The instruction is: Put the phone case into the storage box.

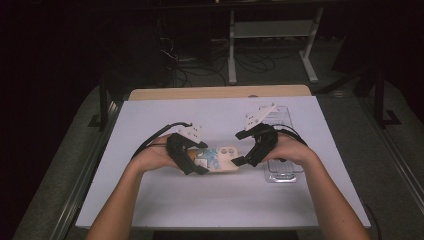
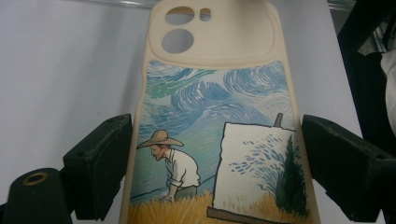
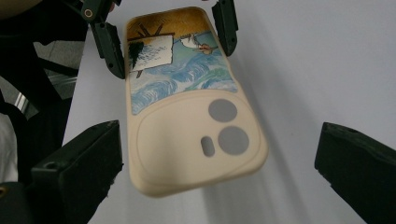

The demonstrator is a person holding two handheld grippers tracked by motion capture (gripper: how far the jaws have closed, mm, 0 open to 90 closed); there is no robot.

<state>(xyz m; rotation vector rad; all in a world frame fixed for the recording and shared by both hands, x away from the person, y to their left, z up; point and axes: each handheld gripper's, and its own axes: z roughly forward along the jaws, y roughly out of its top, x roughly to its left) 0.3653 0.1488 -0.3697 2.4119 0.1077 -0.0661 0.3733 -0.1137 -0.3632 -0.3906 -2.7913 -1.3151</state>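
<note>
Forearms flank a white table (image 1: 150,200); left fingers (image 2: 100,168) clamp the phone case (image 1: 222,160), right fingers (image 3: 79,172) apart.

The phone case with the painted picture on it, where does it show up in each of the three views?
High view: the phone case lies at table centre, between both hands.
Left gripper view: it fills the middle, painting near, camera holes at top.
Right gripper view: centre, camera holes nearest, painting far.
Shared landmark: the camera holes.
</note>
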